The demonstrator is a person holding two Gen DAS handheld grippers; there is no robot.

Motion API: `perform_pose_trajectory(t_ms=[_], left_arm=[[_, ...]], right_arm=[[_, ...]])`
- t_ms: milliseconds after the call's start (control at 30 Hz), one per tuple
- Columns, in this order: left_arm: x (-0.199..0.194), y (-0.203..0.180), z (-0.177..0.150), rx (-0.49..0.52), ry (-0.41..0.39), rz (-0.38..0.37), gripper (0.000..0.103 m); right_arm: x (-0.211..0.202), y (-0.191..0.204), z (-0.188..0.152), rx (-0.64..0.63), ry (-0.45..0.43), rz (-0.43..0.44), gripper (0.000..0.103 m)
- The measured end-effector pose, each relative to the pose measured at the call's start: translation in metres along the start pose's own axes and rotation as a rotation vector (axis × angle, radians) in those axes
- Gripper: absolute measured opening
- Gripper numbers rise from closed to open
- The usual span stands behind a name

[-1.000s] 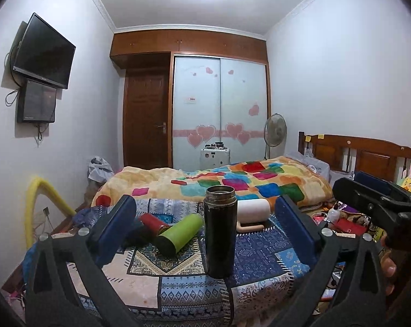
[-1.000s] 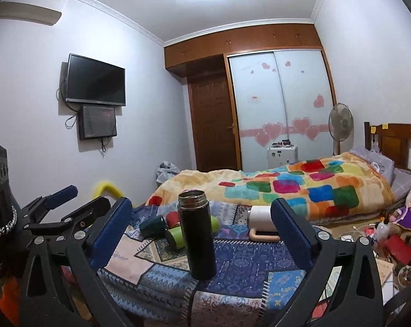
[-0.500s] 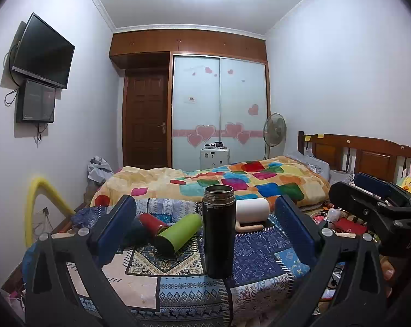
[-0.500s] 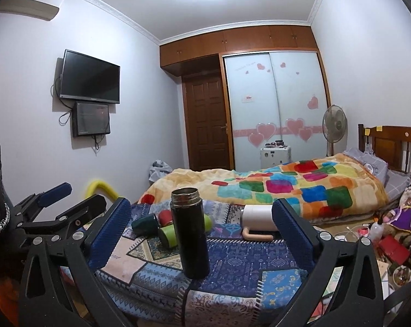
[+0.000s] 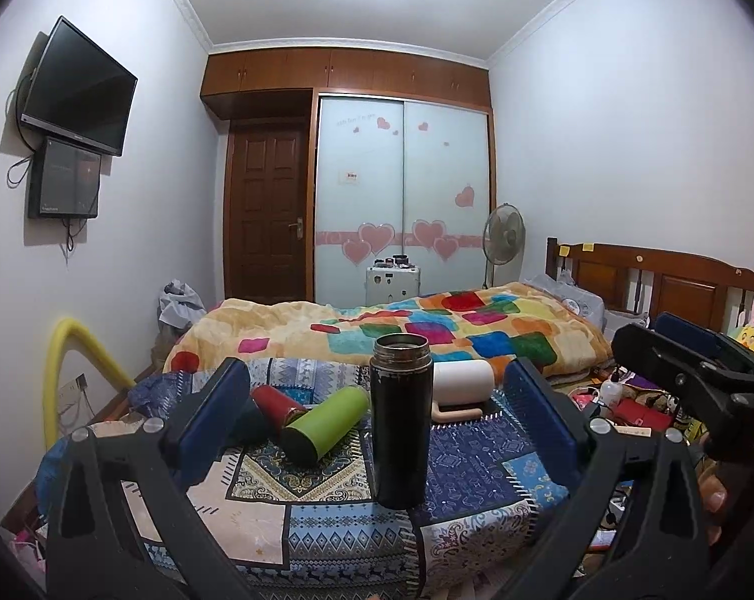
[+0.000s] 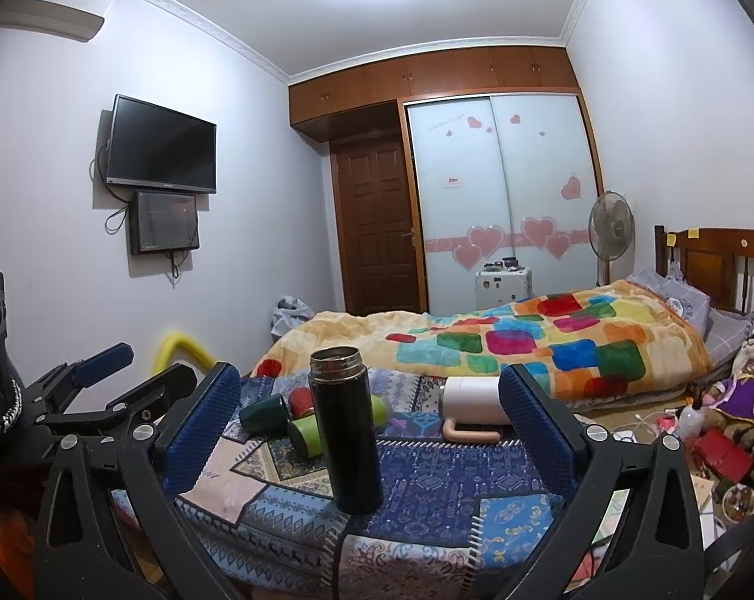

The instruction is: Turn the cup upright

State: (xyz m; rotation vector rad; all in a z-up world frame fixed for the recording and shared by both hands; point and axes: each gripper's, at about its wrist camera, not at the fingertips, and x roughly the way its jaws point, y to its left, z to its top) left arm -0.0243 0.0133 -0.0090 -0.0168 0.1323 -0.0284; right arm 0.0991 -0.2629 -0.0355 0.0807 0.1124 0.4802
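Observation:
A black flask (image 5: 401,420) stands upright, lid off, on the patterned cloth (image 5: 477,455); it also shows in the right wrist view (image 6: 348,425). Behind it lie a green cup (image 5: 327,422), a red cup (image 5: 274,402) and a white mug (image 5: 464,382) with a beige handle, all on their sides. A dark green cup (image 6: 263,412) lies at the left. My left gripper (image 5: 377,415) is open and empty, short of the flask. My right gripper (image 6: 369,417) is open and empty too, also short of it.
A bed with a colourful blanket (image 5: 427,325) lies behind the table. Clutter covers the floor at the right (image 6: 717,445). A yellow foam tube (image 5: 72,350) arches at the left wall. The other gripper shows at each view's side (image 5: 702,370) (image 6: 97,400).
Both cameras have shifted slightly; the right one has drifted so the flask sits a little further left in its view. Both grippers stay open, and nothing on the table has moved.

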Motion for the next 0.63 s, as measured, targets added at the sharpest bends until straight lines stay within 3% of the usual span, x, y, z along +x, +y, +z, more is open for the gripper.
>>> perform_pose_trajectory(t_ms=[633], left_arm=[[-0.0005, -0.0023, -0.001, 0.002, 0.007, -0.023, 0.103]], right_arm=[[0.0, -0.0008, 0.0011, -0.002, -0.007, -0.004, 0.103]])
